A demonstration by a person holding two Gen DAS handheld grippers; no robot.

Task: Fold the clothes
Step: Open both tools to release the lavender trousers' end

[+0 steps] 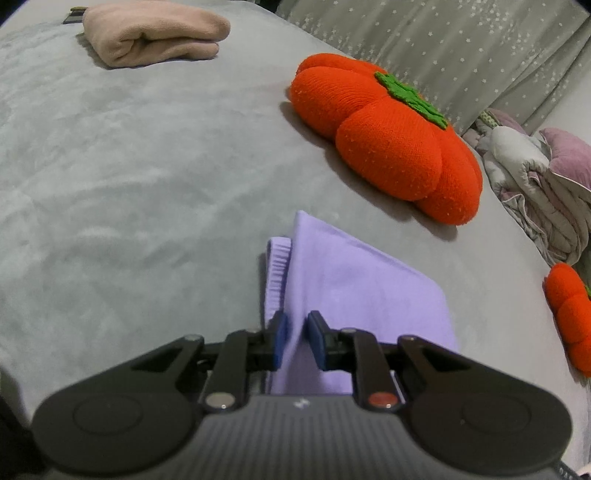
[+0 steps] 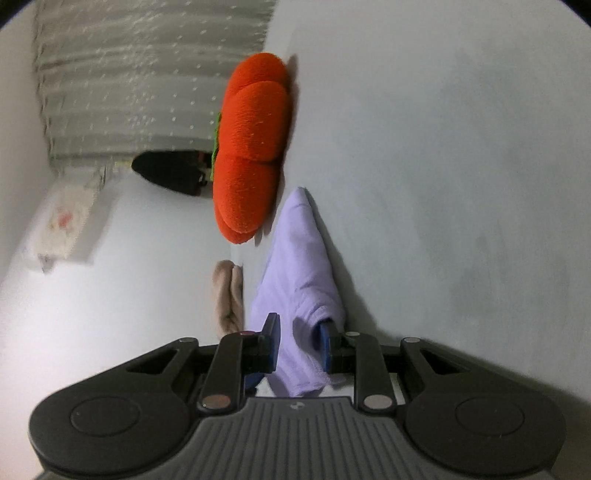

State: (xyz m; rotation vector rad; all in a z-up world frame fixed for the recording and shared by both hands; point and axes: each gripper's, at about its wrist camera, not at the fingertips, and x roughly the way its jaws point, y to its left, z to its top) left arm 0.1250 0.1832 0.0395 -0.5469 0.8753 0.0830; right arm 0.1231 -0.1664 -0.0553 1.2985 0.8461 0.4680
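A folded lilac garment point(image 1: 354, 288) lies on the grey bed cover point(image 1: 147, 184). My left gripper point(image 1: 294, 332) is shut on its near edge, the blue pads pinching the cloth. In the right wrist view, which is rolled onto its side, the same lilac garment point(image 2: 299, 266) runs away from my right gripper point(image 2: 299, 338), whose blue pads are shut on a bunched fold of it. A folded beige garment point(image 1: 155, 33) rests at the far left of the bed, and shows as a small beige roll point(image 2: 227, 295) in the right wrist view.
A large orange pumpkin-shaped cushion point(image 1: 388, 136) sits just beyond the lilac garment; a second one point(image 1: 570, 317) is at the right edge. A crumpled quilt point(image 1: 535, 184) lies at the right. Star-patterned grey curtains point(image 1: 443, 44) hang behind the bed.
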